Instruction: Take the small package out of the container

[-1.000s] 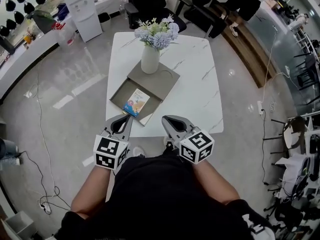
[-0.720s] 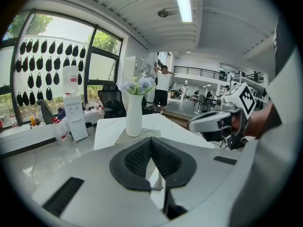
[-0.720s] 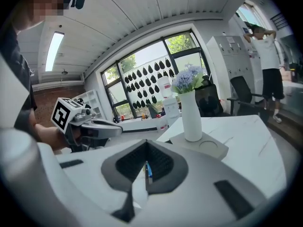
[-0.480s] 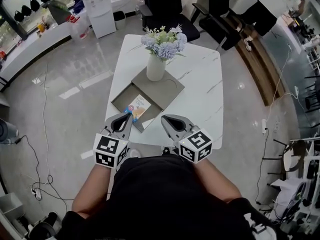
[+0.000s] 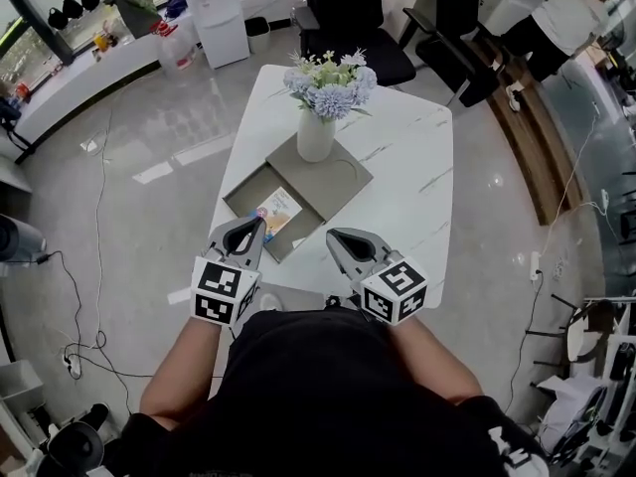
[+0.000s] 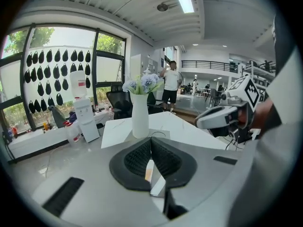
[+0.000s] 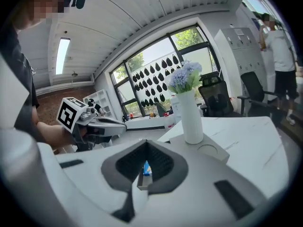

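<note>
A white desk with a thin grey marble vein pattern and rounded corners stands on a glossy grey floor. On it lies the container, a flat, matte grey-brown box. Its shallow square tray sits toward the near left of the desk. A matching square slab, which looks like its lid, overlaps the tray's far right corner.

The small package lies flat inside the tray. It is a thin rectangle with a shiny, colourful print of pale yellow, blue and orange.

A smooth white vase, narrow at the neck and wider below, stands upright on the slab. It holds a rounded bunch of soft blue-lilac flowers with small white sprigs.

The left tongs have a grey shell with dark ribbed pads. They are closed, tips together, with nothing between them. In the head view their tip sits at the package's near corner; whether it touches cannot be told.

The right tongs are built the same and are also closed and empty. They are over the near edge of the desk, to the right of the tray and apart from it. Each carries a white cube with black square markers.

Beyond the far edge stand a black office chair and, to the left, a boxy white water dispenser.
</note>
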